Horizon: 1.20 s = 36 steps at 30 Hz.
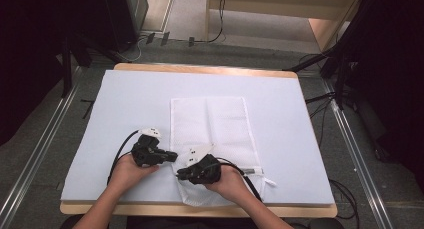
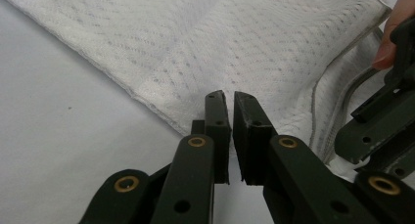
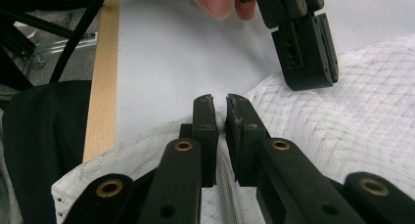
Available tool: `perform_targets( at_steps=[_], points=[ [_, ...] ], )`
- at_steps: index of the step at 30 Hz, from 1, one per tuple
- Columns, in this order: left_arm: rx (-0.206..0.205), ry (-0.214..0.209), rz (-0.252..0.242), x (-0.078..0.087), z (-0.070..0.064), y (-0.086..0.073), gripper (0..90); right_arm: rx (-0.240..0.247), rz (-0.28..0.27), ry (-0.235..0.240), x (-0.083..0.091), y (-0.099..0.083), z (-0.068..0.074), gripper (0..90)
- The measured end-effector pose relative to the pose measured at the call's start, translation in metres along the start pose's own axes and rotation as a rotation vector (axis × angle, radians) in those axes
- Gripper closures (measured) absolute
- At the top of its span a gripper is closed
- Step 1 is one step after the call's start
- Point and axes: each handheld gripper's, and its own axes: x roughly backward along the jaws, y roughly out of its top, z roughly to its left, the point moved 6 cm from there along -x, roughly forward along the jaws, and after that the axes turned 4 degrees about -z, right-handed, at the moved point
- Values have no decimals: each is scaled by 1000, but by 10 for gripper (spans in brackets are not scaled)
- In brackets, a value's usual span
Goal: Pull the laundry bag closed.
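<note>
White mesh laundry bag (image 1: 212,134), centre of the high view: thin woven cloth with a fine dotted, slightly rough weave and a stitched hem. Table cover (image 1: 130,104): smooth, matt pale sheet. Table edge (image 1: 200,68), top of the cover: light wood with a satin finish. Left gripper (image 2: 226,99) and right gripper (image 3: 220,100): matt black plastic links with brass-coloured rivets; jaw pads scuffed
</note>
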Motion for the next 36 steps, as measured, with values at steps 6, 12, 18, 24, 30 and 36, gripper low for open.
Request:
perform_targets(
  at_steps=[6, 12, 18, 24, 30, 36],
  points=[
    [26, -18, -1, 0, -2, 1, 790, -2, 12, -2, 3, -3, 1, 840],
    [24, -6, 4, 2, -4, 1, 743, -6, 29, -6, 5, -8, 1, 826],
    [26, -8, -2, 5, -5, 1, 714, -5, 42, -13, 3, -13, 2, 823],
    [26, -6, -4, 12, -8, -2, 683, -19, 37, -20, -1, -16, 3, 782],
    [45, -15, -17, 20, -10, -6, 728, -24, 35, -24, -3, -15, 4, 735],
    [69, -49, 1, 23, -16, -15, 850, 0, 37, -36, -5, -11, 3, 718]
  ],
)
